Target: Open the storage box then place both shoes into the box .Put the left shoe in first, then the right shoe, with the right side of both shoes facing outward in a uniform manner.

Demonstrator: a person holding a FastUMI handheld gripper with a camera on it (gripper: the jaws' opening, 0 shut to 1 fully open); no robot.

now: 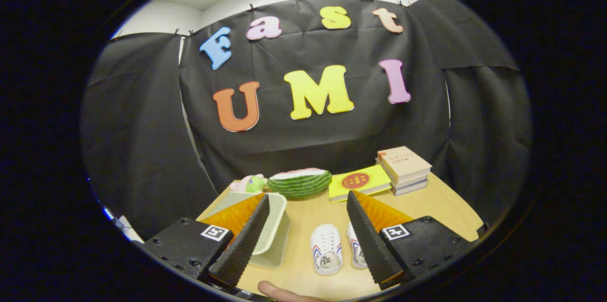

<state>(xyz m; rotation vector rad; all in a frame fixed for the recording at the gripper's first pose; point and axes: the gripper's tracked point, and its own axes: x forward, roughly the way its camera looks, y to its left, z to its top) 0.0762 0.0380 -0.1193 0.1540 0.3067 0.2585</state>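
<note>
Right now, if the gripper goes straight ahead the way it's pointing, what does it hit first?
Likely nothing close: the open gripper is held above the table, aimed over the shoes toward the watermelon toy and yellow book. Depth is unclear.

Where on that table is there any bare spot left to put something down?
Bare table lies between the shoes and the watermelon toy, and right of the shoes below the book stack. The back edge is crowded. The open gripper holds nothing.

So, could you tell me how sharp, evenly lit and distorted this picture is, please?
In the gripper view, fisheye bends the table edge; light is even with soft shadows; the shoes between the open gripper fingers look sharp, without glare.
</note>
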